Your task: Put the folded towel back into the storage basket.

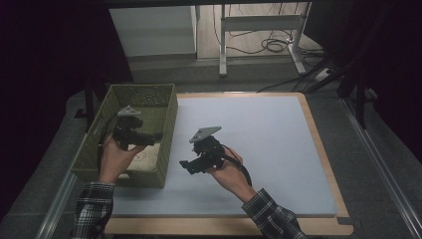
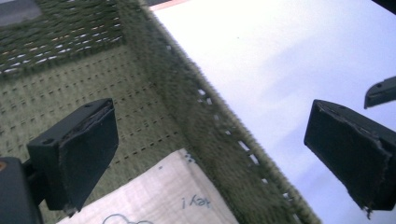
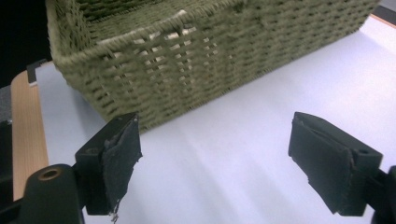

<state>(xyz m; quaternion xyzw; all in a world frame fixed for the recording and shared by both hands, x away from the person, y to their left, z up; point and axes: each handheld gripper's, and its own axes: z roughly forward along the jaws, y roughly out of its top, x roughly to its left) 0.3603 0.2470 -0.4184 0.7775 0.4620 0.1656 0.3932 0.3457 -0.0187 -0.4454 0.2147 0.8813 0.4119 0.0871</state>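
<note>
In the high view, the left tool (image 1: 149,138) hangs over the green basket (image 1: 166,124), and the right tool (image 1: 191,167) is above the white table (image 1: 259,144) just beside it. In the left gripper view, the jaws stand wide apart, nothing between, over a paper (image 2: 163,196) in the basket. In the right gripper view, the jaws are wide and empty, facing the basket wall.

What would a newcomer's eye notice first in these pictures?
A green woven basket stands at the left edge of the white table mat, with a pale printed cloth lying inside it. The left gripper hangs open over the basket; the right gripper is open above the mat beside it.
</note>
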